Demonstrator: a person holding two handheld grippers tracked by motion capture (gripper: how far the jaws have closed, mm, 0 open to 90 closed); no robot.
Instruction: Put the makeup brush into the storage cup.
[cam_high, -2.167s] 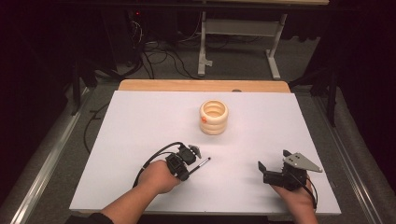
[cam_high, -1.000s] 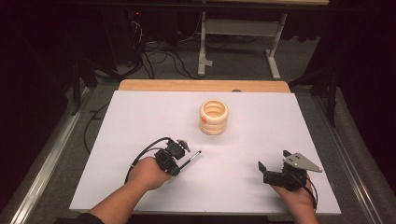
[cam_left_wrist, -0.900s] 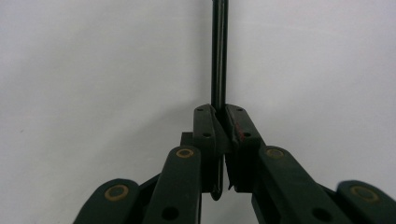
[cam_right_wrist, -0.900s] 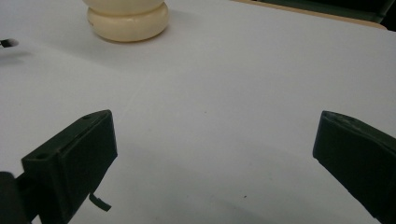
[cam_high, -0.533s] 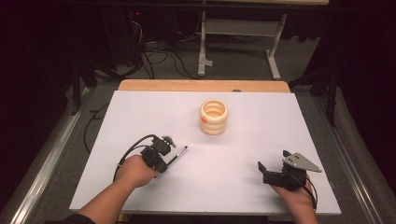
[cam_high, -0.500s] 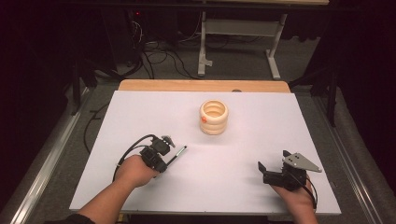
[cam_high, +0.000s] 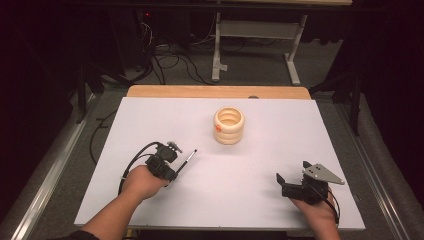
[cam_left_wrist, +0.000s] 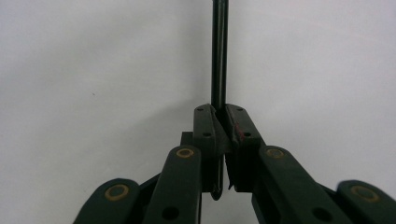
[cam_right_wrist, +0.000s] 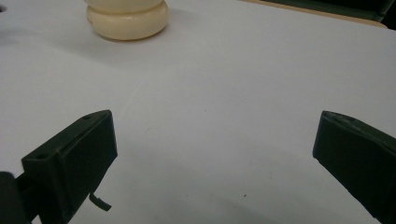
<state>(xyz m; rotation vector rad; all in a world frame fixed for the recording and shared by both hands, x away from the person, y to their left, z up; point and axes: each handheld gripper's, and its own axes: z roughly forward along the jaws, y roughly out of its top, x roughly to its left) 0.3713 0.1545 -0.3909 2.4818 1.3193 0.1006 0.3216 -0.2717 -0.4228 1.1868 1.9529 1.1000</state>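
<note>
My left gripper (cam_high: 176, 170) sits at the front left of the white table (cam_high: 270, 145), shut on a thin black rod (cam_high: 188, 158) that points away toward the back right. In the left gripper view the jaws (cam_left_wrist: 220, 112) pinch the rod (cam_left_wrist: 219, 51), which runs straight up over the white surface. A cream ribbed ring-shaped holder (cam_high: 229, 125) with an orange spot stands near the table's middle back, apart from the rod's tip. My right gripper (cam_high: 281, 185) rests at the front right, open, with nothing between its jaws (cam_right_wrist: 215, 140); the holder (cam_right_wrist: 127, 14) shows far ahead at the left.
A wooden strip (cam_high: 215, 92) borders the table's far edge. Beyond it stand a metal stand (cam_high: 250, 35) and cables on the floor. A black cable (cam_high: 135, 162) loops from the left gripper over the table.
My left hand has moved to the left across the table with the rod still gripped. The right hand and the holder have stayed put.
</note>
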